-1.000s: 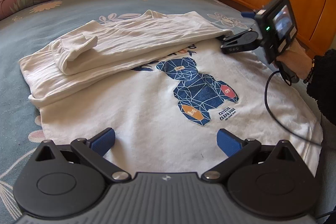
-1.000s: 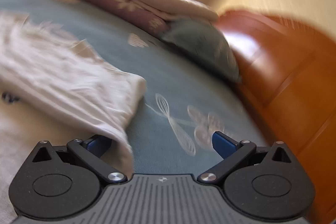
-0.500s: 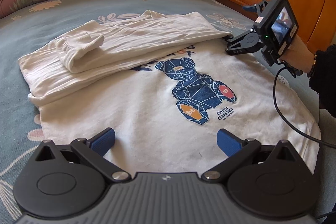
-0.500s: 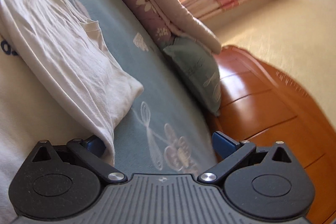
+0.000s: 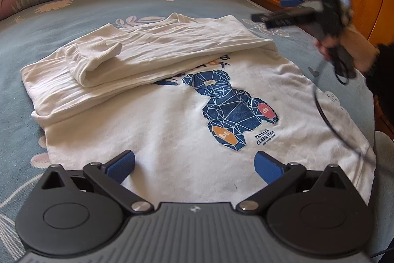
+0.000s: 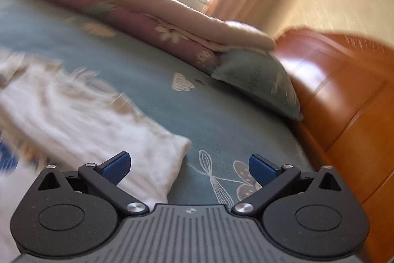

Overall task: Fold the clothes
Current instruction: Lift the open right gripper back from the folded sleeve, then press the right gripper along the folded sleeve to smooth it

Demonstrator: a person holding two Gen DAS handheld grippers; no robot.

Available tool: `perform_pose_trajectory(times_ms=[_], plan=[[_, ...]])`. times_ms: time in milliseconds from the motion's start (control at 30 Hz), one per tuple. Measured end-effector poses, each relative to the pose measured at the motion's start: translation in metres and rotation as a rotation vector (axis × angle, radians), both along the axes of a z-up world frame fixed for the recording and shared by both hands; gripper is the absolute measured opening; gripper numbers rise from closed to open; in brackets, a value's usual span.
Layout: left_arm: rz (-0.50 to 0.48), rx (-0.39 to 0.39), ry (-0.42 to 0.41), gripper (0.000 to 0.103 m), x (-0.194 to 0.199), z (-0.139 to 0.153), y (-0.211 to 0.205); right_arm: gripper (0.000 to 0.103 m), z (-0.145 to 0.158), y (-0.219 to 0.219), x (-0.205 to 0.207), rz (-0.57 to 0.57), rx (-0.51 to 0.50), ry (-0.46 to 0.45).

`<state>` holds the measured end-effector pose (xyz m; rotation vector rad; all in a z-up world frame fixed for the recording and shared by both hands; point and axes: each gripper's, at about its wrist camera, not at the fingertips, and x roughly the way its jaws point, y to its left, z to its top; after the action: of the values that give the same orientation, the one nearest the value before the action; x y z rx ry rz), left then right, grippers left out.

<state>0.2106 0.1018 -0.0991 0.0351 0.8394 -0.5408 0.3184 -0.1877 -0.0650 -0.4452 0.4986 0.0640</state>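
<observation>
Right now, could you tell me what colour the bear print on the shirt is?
Mostly dark blue bear print, best in the left wrist view.

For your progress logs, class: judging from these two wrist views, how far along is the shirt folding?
Done: one side of the white shirt is folded over, sleeve tucked on top. In hand: nothing; the left gripper sits open over the hem, and the right gripper is open, lifted off the cloth. Left: the near side with the bear print remains flat, plus the final fold.
</observation>
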Motion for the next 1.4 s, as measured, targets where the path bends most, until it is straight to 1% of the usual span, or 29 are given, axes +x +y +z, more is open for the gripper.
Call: perform_pose_trajectory(times_ms=[100, 167, 233, 267, 333, 367, 400, 433, 467, 533, 567, 600, 633, 733, 767, 833, 900, 1000, 1067, 1133, 1233, 1267, 1367, 1400], plan=[[0.000, -0.008, 0.001, 0.102, 0.002, -0.001, 0.001, 0.103, -0.014, -0.005, 0.056, -0.093, 0.066, 0.114], [0.002, -0.017, 0.003, 0.102, 0.004, -0.001, 0.002, 0.103, -0.028, -0.011, 0.082, -0.141, 0.079, 0.181], [0.003, -0.024, 0.004, 0.102, 0.006, -0.002, 0.003, 0.103, -0.042, -0.023, 0.095, -0.204, 0.025, 0.177], [0.003, -0.027, 0.005, 0.102, 0.007, -0.001, 0.003, 0.103, -0.044, -0.032, 0.099, -0.223, 0.042, 0.181], [0.004, -0.025, 0.005, 0.102, 0.008, -0.001, 0.003, 0.103, -0.043, -0.055, 0.104, -0.240, 0.146, 0.205], [0.005, -0.024, 0.004, 0.102, 0.008, -0.002, 0.002, 0.103, -0.040, -0.062, 0.104, -0.260, 0.166, 0.200], [0.006, -0.022, 0.004, 0.102, 0.009, -0.002, 0.002, 0.103, -0.035, -0.065, 0.101, -0.287, 0.165, 0.183], [0.007, -0.020, 0.003, 0.102, 0.009, -0.002, 0.002, 0.103, -0.029, -0.067, 0.096, -0.287, 0.184, 0.166], [0.009, -0.017, 0.003, 0.102, 0.009, -0.002, 0.001, 0.103, -0.023, -0.068, 0.087, -0.255, 0.234, 0.158], [0.010, -0.014, 0.001, 0.102, 0.009, -0.002, 0.000, 0.103, -0.012, -0.068, 0.067, -0.170, 0.353, 0.170], [0.011, -0.013, 0.001, 0.102, 0.009, -0.002, 0.000, 0.103, -0.010, -0.065, 0.058, -0.128, 0.376, 0.180], [0.011, -0.011, 0.000, 0.102, 0.009, -0.002, 0.000, 0.103, -0.009, -0.060, 0.050, -0.088, 0.377, 0.191], [0.012, -0.010, -0.001, 0.102, 0.009, -0.002, 0.000, 0.103, -0.011, -0.053, 0.043, -0.060, 0.349, 0.200], [0.013, -0.005, -0.003, 0.102, 0.008, -0.002, -0.001, 0.103, -0.029, -0.036, 0.028, -0.058, 0.167, 0.245], [0.014, -0.004, -0.004, 0.102, 0.008, -0.002, -0.001, 0.103, -0.035, -0.035, 0.021, -0.058, 0.142, 0.248], [0.014, -0.007, -0.003, 0.102, 0.008, -0.002, 0.000, 0.103, -0.039, -0.038, 0.006, -0.049, 0.138, 0.235], [0.016, -0.009, -0.001, 0.102, 0.007, -0.002, 0.000, 0.103, -0.033, -0.037, -0.003, -0.032, 0.125, 0.238], [0.017, -0.007, 0.000, 0.102, 0.006, -0.001, 0.000, 0.103, -0.016, -0.034, -0.010, 0.000, 0.123, 0.177], [0.018, -0.007, 0.000, 0.102, 0.006, -0.001, 0.000, 0.103, -0.008, -0.034, -0.006, 0.007, 0.169, 0.156], [0.020, -0.012, 0.002, 0.102, 0.006, -0.001, 0.000, 0.103, -0.004, -0.034, -0.001, 0.048, 0.250, 0.165], [0.024, -0.025, 0.006, 0.102, 0.006, 0.000, 0.002, 0.103, -0.002, -0.035, 0.003, 0.163, 0.427, 0.230], [0.025, -0.028, 0.006, 0.102, 0.006, 0.000, 0.003, 0.103, -0.003, -0.034, 0.005, 0.186, 0.482, 0.251], [0.024, -0.028, 0.006, 0.102, 0.005, 0.000, 0.003, 0.103, -0.008, -0.030, 0.015, 0.198, 0.605, 0.292], [0.024, -0.028, 0.006, 0.102, 0.006, 0.000, 0.003, 0.103, -0.012, -0.028, 0.021, 0.194, 0.648, 0.324]])
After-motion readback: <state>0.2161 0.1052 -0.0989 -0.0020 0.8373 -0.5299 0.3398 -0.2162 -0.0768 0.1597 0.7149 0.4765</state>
